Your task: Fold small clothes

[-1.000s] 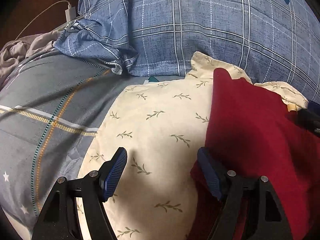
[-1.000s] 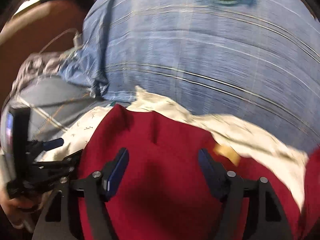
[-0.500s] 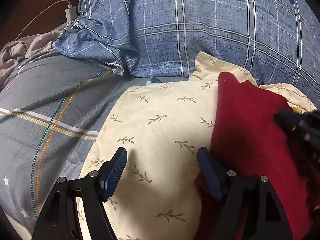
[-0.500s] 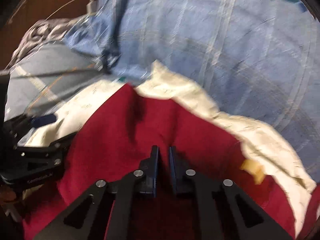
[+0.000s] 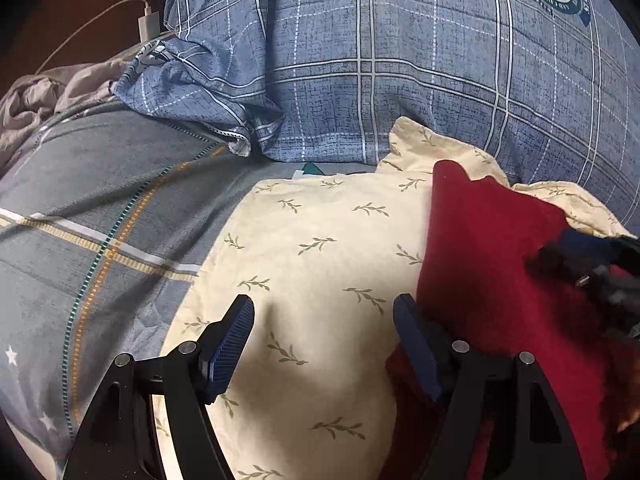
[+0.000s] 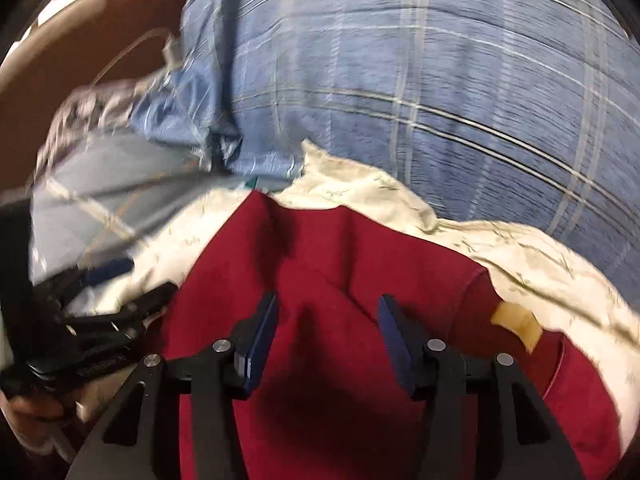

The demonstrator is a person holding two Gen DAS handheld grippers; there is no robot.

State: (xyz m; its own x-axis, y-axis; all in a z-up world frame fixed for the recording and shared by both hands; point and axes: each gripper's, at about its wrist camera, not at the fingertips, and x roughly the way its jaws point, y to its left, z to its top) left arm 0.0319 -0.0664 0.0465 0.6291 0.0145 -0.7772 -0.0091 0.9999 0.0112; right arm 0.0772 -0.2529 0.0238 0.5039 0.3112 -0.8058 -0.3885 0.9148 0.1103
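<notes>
Red garment (image 6: 340, 264) lies on cream cloth (image 5: 320, 264). Right hand-held gripper (image 6: 328, 332) opening, nothing pinched; left hand-held gripper (image 5: 324, 336) spread. Advice: pinch one edge only.

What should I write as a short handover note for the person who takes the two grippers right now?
Left gripper: open, over the cream leaf-print cloth, at the left edge of the red garment, holding nothing.
Right gripper: over the red garment, jaws opening, nothing pinched.
Both cloths lie on the bed below the blue plaid pillow; the red one lies on the cream one.
Done: no finished fold visible.
Left: fold the red garment, then the cream cloth.
</notes>
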